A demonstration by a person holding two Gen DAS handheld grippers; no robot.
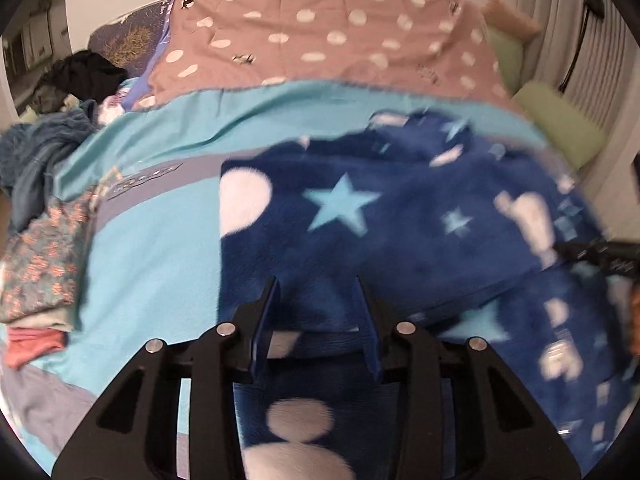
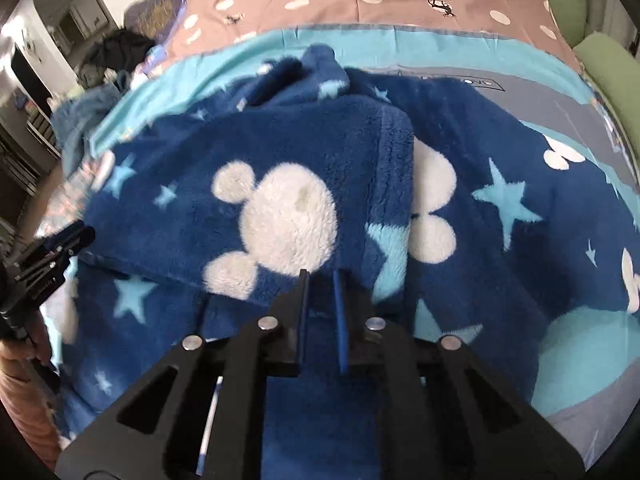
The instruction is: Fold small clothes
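dark-blue fleece garment with white mouse heads and pale stars (image 2: 288, 184) lies on turquoise sheet (image 1: 160, 248), one flap folded over. left gripper (image 1: 316, 284) half apart, nothing visibly pinched; right gripper (image 2: 320, 276) nearly together over flap edge, grip unclear. judged mid-fold; next: pinch near hem, fold again.

Support: a bed (image 1: 168, 240) spread with a turquoise sheet crossed by grey bands
Far end: a dusty-pink cover with white ovals (image 1: 320, 36) lay over it
Middle: a navy fleece garment with white mouse heads and pale blue stars (image 2: 280, 208) lay partly folded
Left edge: a floral folded stack (image 1: 44, 264) and a heap of blue clothes (image 1: 36, 160)
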